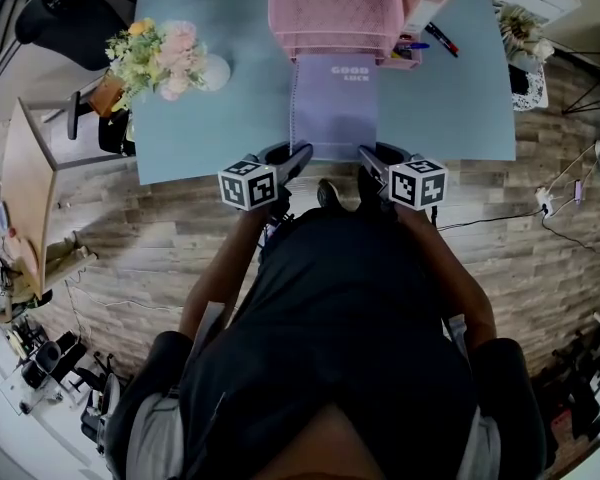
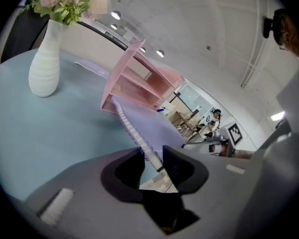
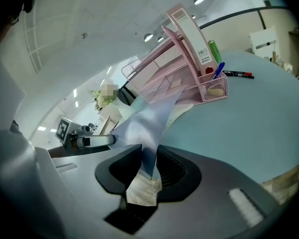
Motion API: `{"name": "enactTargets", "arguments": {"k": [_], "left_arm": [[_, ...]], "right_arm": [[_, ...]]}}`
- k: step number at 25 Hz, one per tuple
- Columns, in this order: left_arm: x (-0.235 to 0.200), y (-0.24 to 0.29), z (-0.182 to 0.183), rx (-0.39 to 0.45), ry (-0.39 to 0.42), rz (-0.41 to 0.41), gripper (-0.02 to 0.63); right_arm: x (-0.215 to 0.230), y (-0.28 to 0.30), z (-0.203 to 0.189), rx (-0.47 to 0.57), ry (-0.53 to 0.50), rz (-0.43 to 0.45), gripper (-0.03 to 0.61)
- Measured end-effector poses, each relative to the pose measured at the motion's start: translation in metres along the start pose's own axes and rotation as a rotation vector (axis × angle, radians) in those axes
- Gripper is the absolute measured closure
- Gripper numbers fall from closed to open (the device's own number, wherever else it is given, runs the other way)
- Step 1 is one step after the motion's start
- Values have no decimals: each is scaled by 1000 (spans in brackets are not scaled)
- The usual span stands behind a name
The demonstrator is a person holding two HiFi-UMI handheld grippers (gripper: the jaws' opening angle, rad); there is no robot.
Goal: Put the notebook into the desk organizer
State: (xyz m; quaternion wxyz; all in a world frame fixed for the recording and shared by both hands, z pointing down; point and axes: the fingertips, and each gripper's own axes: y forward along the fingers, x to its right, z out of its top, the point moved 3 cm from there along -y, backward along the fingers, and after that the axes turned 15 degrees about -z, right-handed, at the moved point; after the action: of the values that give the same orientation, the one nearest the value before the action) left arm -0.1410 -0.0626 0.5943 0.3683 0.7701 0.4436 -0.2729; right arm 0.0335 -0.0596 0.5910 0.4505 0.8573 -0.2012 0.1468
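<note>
A lavender spiral notebook (image 1: 332,108) lies on the blue table, its far end against the pink desk organizer (image 1: 335,13). My left gripper (image 1: 298,154) is at its near left corner and my right gripper (image 1: 368,156) at its near right corner. In the left gripper view, the spiral edge of the notebook (image 2: 139,138) runs between the jaws of the left gripper (image 2: 152,158), which is shut on it, toward the organizer (image 2: 139,81). In the right gripper view, the right gripper (image 3: 149,166) is shut on the lifted cover edge of the notebook (image 3: 149,123), with the organizer (image 3: 174,68) beyond.
A white vase of flowers (image 1: 170,58) stands left of the organizer. A pink mesh pen holder (image 1: 405,53) and loose markers (image 1: 442,40) sit to its right. The table's (image 1: 210,128) front edge is just under both grippers. A chair (image 1: 65,23) stands at the far left.
</note>
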Motion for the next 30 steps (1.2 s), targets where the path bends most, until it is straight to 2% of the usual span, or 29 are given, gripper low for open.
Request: {"name": "enactTargets", "arguments": {"k": [15, 30], "left_arm": [[-11, 2, -11, -26, -26, 8, 448], [-11, -3, -18, -8, -53, 19, 451]], "right_arm": [[3, 11, -11, -34, 6, -17, 486], [-2, 8, -17, -24, -1, -17, 486]]}}
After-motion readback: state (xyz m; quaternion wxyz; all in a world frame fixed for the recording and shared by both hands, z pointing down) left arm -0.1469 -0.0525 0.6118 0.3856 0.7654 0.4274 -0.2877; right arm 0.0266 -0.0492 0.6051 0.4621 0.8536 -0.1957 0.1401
